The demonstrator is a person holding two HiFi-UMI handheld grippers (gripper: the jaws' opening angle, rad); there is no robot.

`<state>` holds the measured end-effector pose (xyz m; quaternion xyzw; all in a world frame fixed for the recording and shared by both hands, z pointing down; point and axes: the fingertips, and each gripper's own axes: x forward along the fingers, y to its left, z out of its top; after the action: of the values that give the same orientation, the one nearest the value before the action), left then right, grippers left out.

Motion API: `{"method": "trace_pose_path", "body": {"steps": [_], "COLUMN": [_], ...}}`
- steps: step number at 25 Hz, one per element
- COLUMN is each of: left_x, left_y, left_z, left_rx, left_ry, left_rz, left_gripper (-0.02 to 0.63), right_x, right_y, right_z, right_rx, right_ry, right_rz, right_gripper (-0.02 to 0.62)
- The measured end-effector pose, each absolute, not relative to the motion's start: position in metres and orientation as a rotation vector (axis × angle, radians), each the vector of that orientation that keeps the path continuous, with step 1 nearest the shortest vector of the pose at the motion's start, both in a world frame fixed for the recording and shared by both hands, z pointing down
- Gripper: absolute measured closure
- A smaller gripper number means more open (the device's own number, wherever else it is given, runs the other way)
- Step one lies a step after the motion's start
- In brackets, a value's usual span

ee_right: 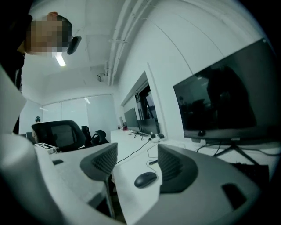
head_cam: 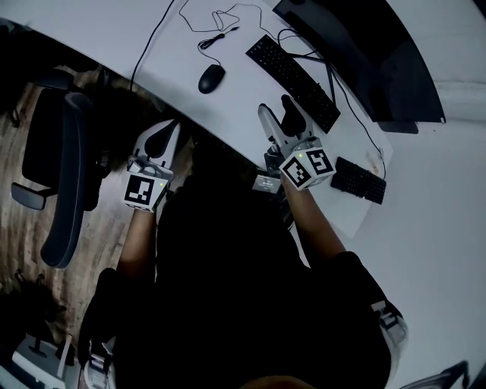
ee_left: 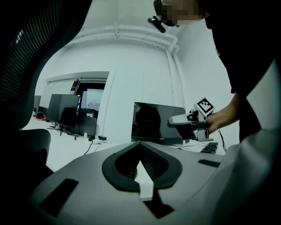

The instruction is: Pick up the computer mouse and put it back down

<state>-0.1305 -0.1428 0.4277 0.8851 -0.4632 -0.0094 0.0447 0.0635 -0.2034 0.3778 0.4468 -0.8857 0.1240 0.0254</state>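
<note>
The black computer mouse [head_cam: 211, 78] lies on the white desk [head_cam: 228, 114], its cable running to the back. In the right gripper view the mouse [ee_right: 145, 179] shows ahead between the two jaws, a short way off and untouched. My right gripper [head_cam: 278, 112] hangs over the desk's near part, to the right of the mouse, open and empty [ee_right: 136, 165]. My left gripper [head_cam: 168, 129] is at the desk's near edge, left of and nearer than the mouse. Its jaws are shut with nothing between them [ee_left: 141, 160].
A black keyboard [head_cam: 292, 81] lies right of the mouse, before a dark monitor [head_cam: 357, 53]. A small black keypad [head_cam: 358, 180] sits at the right. A black office chair [head_cam: 64, 175] stands on the wooden floor at the left. Cables [head_cam: 220, 23] trail behind the mouse.
</note>
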Motion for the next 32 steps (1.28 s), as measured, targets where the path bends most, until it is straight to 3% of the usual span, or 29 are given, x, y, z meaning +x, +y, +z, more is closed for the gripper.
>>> {"method": "trace_pose_path", "body": {"steps": [8, 12, 17, 32], "left_x": [-0.127, -0.132, -0.137, -0.137], "left_y": [-0.197, -0.216, -0.225, -0.196], "left_z": [0.437, 0.447, 0.451, 0.46], "left_rx": [2.654, 2.62, 2.608, 2.587], "left_ry": [-1.38, -1.375, -1.385, -1.357], "left_rz": [-0.003, 0.012, 0.019, -0.002], "left_gripper": [0.611, 0.611, 0.611, 0.611], "right_x": [0.017, -0.013, -0.016, -0.03], "right_y": [-0.264, -0.281, -0.299, -0.336], "right_z": [0.46, 0.51, 0.556, 0.612], "right_rx": [1.42, 1.381, 1.508, 1.692], "right_ry": [-2.643, -2.542, -2.354, -2.01], "right_rz": [0.73, 0.917, 1.088, 1.05], "right_gripper": [0.321, 0.273, 0.262, 0.232]}}
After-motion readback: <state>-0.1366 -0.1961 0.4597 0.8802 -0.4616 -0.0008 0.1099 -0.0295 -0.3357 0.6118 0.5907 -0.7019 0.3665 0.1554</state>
